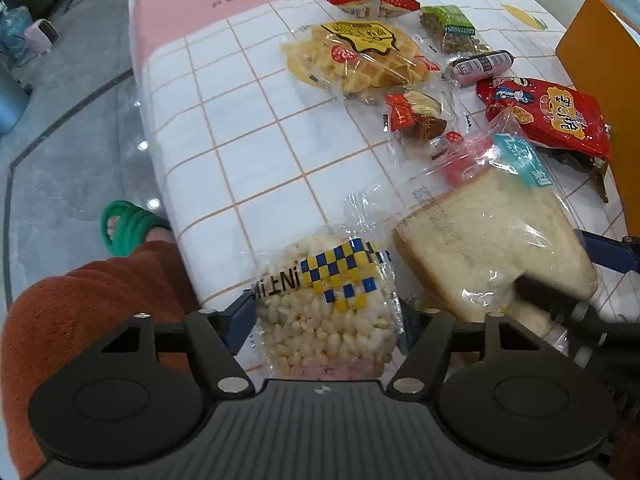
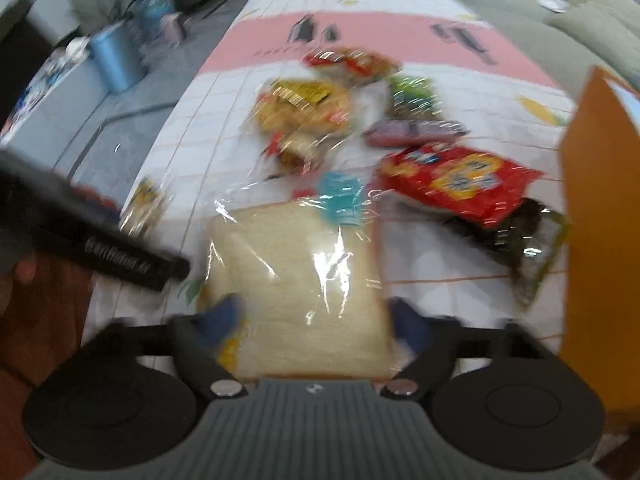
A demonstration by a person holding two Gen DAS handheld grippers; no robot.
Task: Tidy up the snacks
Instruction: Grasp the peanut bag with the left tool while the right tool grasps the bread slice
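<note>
A clear pack of puffed rice (image 1: 328, 316) with a blue and yellow checked label lies at the near edge of the tablecloth (image 1: 240, 140). My left gripper (image 1: 326, 312) has its blue fingers against both sides of that pack. A wrapped slice of white bread (image 2: 300, 288) sits between the blue fingers of my right gripper (image 2: 314, 320), which press on its two edges. In the left wrist view the same bread (image 1: 492, 240) lies to the right of the rice pack. The right wrist view is blurred.
Further back lie a waffle pack (image 1: 352, 56), a small cake (image 1: 420, 116), a sausage (image 1: 480, 66), a green pack (image 1: 452, 28) and a red bag (image 1: 548, 116). An orange box (image 2: 600, 240) stands at the right. A foot in a green slipper (image 1: 128, 228) rests on the floor at the left.
</note>
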